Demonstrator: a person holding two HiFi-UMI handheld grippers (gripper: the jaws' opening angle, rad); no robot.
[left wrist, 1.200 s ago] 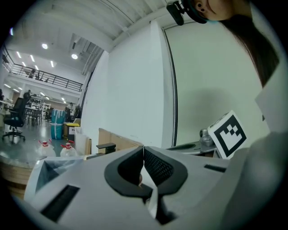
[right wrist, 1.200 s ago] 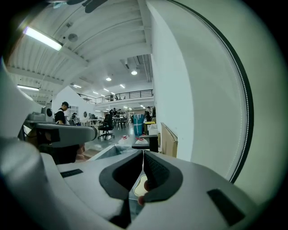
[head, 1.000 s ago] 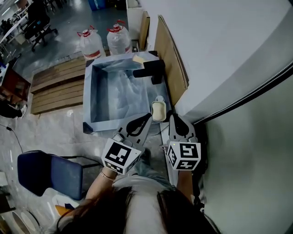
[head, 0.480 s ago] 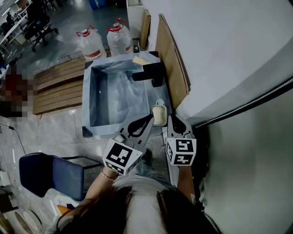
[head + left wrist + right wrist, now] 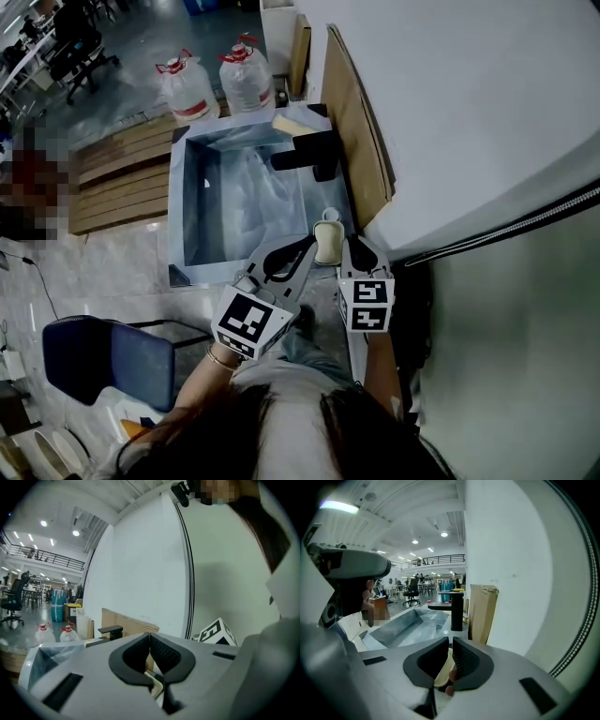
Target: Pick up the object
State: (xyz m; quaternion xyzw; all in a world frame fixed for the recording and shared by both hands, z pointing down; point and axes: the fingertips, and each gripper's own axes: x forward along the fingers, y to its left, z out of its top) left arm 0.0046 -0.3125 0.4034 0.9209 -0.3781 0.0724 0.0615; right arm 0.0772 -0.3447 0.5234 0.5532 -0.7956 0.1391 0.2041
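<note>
the sink basin (image 5: 180, 211) holds a crumpled clear plastic sheet (image 5: 251, 192). on its near right corner sits the cream soap dish (image 5: 327, 240), whose contents i cannot make out. the dish lies between the gripper tips. the left gripper (image 5: 307, 244) is pinched closed and empty. the right gripper (image 5: 351, 244) is parted by a thin slit, clamping nothing. since a second ago, the right gripper has edged closer beside the dish.

Steel sink (image 5: 178, 211) rim bears black faucet (image 5: 314, 150) and, perhaps, a soap dish (image 5: 327, 242).
</note>
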